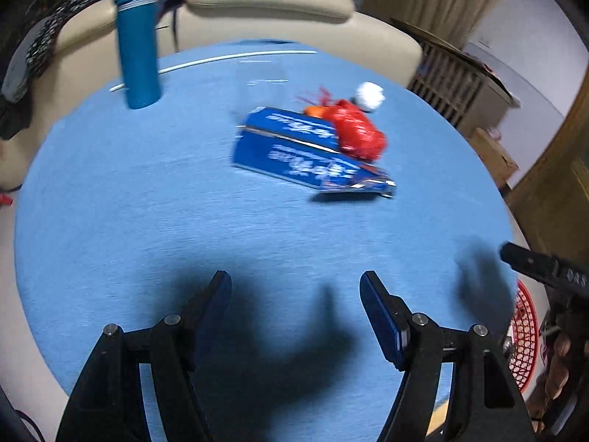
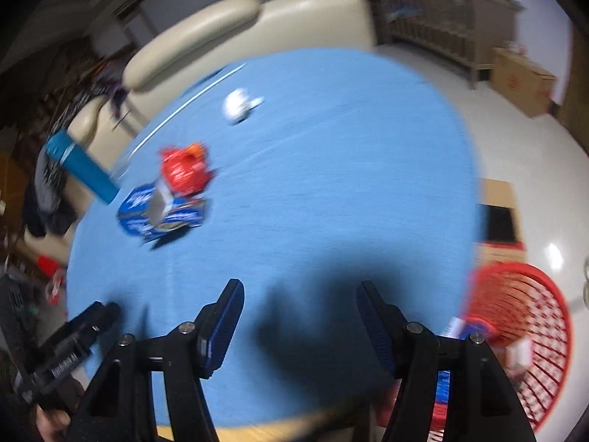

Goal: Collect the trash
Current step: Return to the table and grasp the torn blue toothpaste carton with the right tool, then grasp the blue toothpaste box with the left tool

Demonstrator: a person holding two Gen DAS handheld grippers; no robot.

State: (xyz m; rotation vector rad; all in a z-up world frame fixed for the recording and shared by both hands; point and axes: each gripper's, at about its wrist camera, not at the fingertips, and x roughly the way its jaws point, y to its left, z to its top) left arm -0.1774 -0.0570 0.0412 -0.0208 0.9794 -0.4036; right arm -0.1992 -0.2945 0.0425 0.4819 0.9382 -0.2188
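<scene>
Blue cloth-covered round tabletop [image 1: 147, 202], uncleared: flattened blue cardboard carton [image 1: 305, 151], crumpled red plastic bag [image 1: 359, 132], white paper ball [image 1: 370, 96], all mid-table, far side. Red mesh basket [image 2: 522, 331], near right, already holds some scraps. Left tongs [image 1: 296, 294], right tongs [image 2: 300, 302]: both wide, empty. Blue cylindrical bottle [image 1: 137, 37] stands far left.

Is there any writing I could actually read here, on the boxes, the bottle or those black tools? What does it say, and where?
Nothing reads fully.
Blue carton: white lettering on its sides, too blurred to read.
Right tool, seen from the left camera: pale characters on its body, partly cut off, unreadable.
Left tool, seen from the right camera: a small pale label, too blurred.
Cardboard box on the floor: red marks, too small.
Blue bottle: no writing visible.
</scene>
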